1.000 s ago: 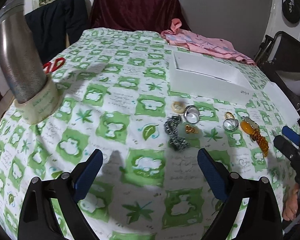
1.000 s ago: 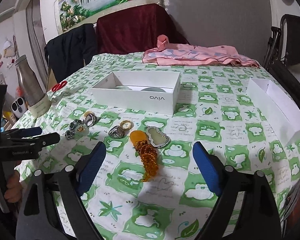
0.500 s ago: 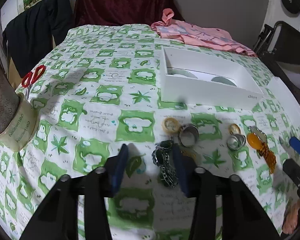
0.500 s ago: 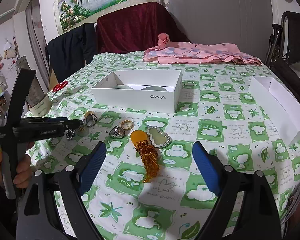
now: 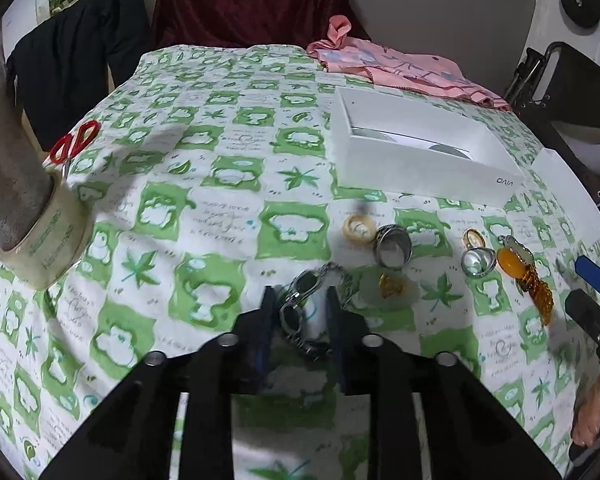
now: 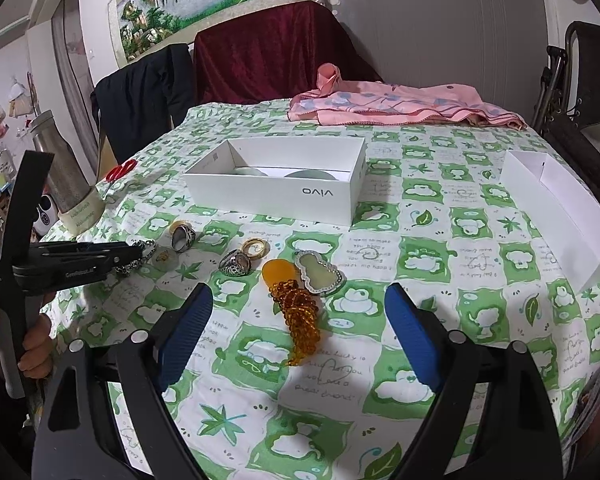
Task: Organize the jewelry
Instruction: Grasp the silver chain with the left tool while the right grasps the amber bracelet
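My left gripper (image 5: 300,316) is closed around a silver chain bracelet (image 5: 306,296) lying on the green-and-white tablecloth; it also shows in the right wrist view (image 6: 134,258). Beside the bracelet lie a pale pendant with a gold piece (image 5: 390,285), a cream ring (image 5: 358,228), a wide silver ring (image 5: 393,240), a gold ring (image 5: 473,237), an ornate silver ring (image 6: 235,267), an amber bead strand (image 6: 298,316) and a gourd-shaped pendant (image 6: 319,276). The open white vivo box (image 6: 276,196) stands behind them. My right gripper (image 6: 298,334) is open over the amber strand.
A steel flask inside a tape roll (image 5: 40,236) stands at the left, with red scissors (image 5: 74,146) behind it. A pink cloth (image 6: 400,106) lies at the far edge. The white box lid (image 6: 560,208) lies at the right. Chairs draped with dark cloth stand beyond the table.
My left gripper moved forward onto the silver bracelet and its jaws closed from wide open to gripping it. My right gripper stayed open and nearly still.
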{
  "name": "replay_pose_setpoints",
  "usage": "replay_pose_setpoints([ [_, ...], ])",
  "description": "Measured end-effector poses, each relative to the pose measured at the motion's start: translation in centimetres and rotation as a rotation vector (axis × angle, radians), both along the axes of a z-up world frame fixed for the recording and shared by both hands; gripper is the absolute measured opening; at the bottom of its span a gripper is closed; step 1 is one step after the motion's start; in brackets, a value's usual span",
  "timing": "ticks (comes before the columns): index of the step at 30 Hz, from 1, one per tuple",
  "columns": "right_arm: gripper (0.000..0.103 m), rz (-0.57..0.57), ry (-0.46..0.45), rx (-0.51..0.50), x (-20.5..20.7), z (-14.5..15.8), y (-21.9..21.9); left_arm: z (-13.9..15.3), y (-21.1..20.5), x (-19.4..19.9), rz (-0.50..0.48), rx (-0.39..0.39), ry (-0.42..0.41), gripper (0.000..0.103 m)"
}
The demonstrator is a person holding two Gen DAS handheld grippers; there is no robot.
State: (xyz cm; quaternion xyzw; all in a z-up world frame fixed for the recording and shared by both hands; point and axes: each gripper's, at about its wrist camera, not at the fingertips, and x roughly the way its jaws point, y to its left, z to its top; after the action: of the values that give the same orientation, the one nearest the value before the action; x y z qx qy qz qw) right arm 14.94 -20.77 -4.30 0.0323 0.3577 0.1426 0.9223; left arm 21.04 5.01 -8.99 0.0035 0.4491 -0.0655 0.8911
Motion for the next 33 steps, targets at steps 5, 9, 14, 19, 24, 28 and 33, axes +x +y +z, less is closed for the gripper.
replay_pose_setpoints([
  [5,0.082,0.009,0.017,-0.014,0.2,-0.2,0.4,-0.1,-0.9,-0.3,-0.032,0.028,-0.013,0.011],
  [9,0.071,0.021,0.053,-0.024,0.7,-0.7,0.5,0.4,-0.6,-1.0,-0.041,-0.017,-0.040,0.011],
  [14,0.050,0.024,0.132,-0.042,1.9,-1.8,0.9,0.7,-0.1,-1.1,-0.039,-0.058,-0.056,0.010],
  [19,0.019,0.056,0.161,-0.010,2.2,-2.3,0.9,1.0,0.1,-1.4,-0.038,-0.073,-0.076,0.006],
  [24,0.019,0.066,0.102,0.055,1.3,-1.4,0.2,1.3,0.5,-1.8,-0.030,-0.098,-0.082,0.006],
  [28,0.019,0.056,0.093,0.093,1.4,-1.0,-0.4,1.8,0.9,-2.0,-0.017,-0.119,-0.087,0.006],
  [33,0.019,0.040,0.075,0.140,1.4,-0.6,-1.4,2.8,1.1,-2.4,-0.013,-0.128,-0.108,0.006],
])
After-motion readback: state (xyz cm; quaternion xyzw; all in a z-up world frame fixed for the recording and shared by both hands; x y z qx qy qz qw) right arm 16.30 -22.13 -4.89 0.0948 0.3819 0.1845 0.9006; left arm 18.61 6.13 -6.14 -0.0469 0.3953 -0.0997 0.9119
